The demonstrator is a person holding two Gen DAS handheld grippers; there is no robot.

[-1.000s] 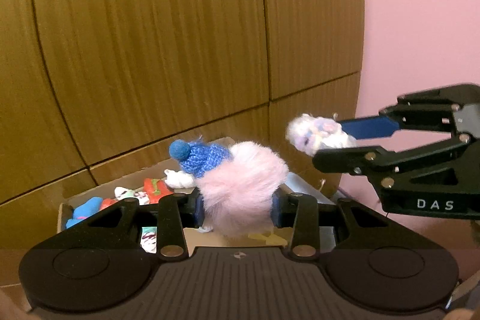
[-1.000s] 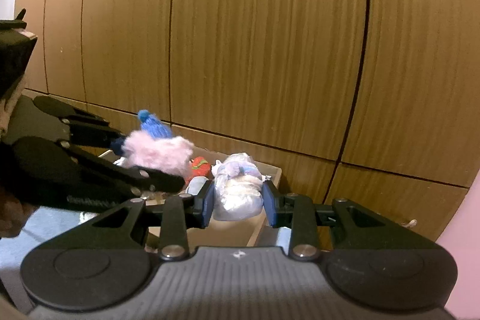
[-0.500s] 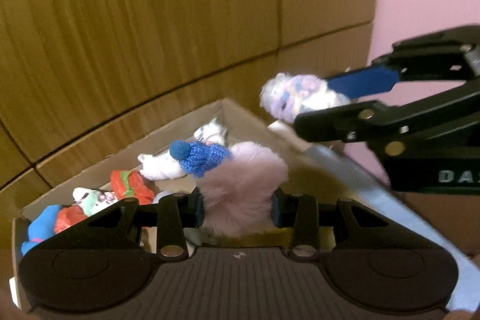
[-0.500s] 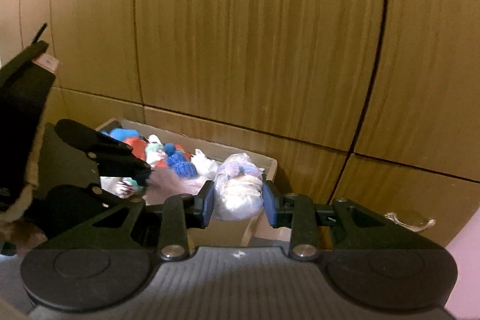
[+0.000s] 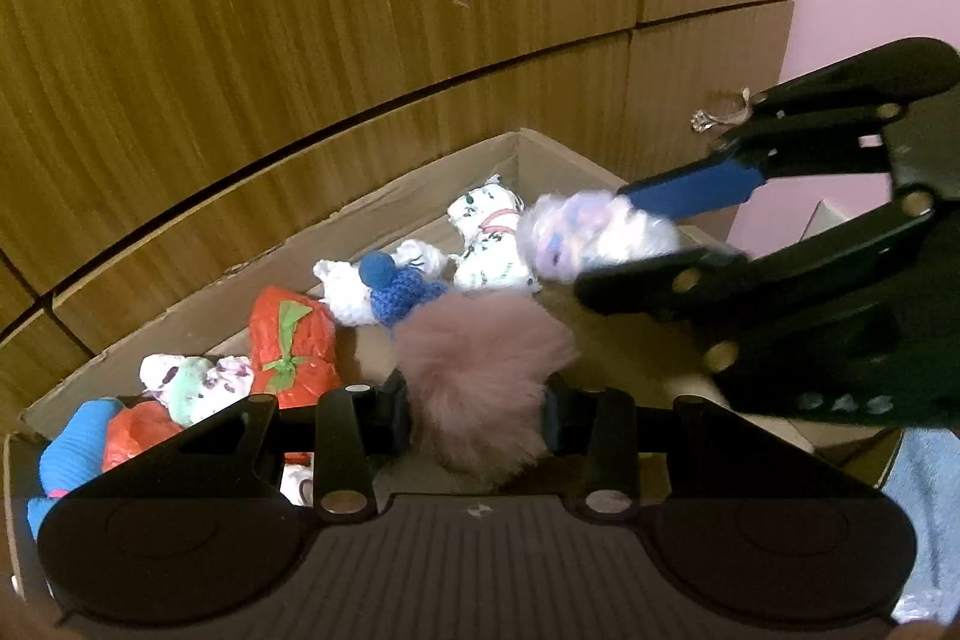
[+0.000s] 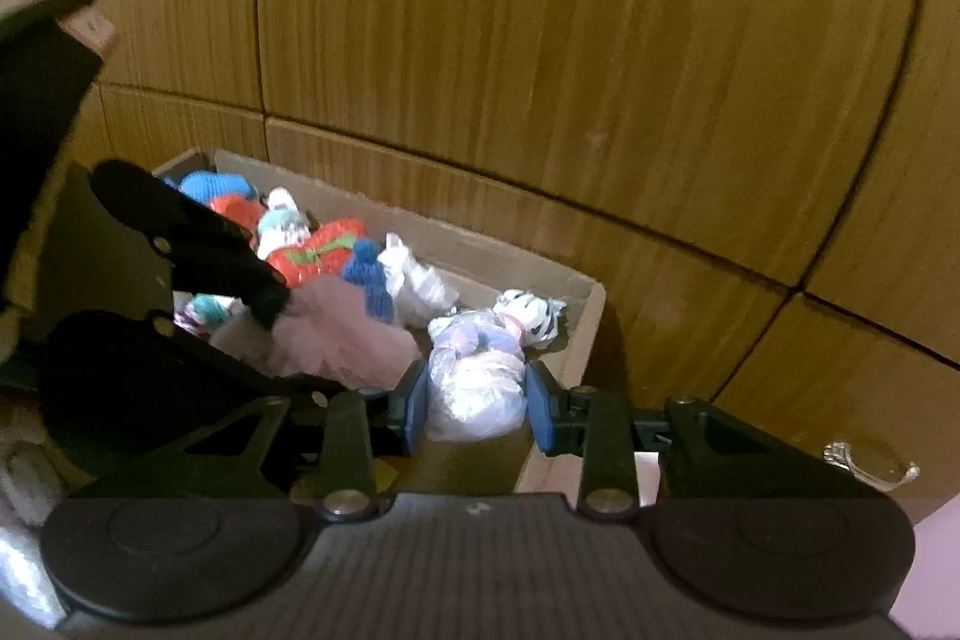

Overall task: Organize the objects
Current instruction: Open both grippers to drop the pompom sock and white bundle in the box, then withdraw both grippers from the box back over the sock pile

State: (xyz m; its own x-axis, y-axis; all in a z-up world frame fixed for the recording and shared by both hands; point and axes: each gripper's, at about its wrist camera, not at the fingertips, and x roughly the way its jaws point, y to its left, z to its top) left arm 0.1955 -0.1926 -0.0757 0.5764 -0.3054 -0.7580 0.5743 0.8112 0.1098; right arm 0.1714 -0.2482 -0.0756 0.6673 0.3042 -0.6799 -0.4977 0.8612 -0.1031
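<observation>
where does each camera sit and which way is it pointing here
Left wrist: on the left claw, looking down along its fingers into the cardboard box; it grips a pink fluffy toy, the right claw beside it.
Right wrist: on the right claw, looking down into the box's right end; it grips a plastic-wrapped toy.
Shared: box, both toys, wood panelling.

Fluffy pink toy (image 5: 480,376) with blue knit hat (image 5: 399,289), red bag with green bow (image 5: 291,346), brown cardboard box (image 5: 372,214), white toy with dark spots (image 5: 489,244)
</observation>
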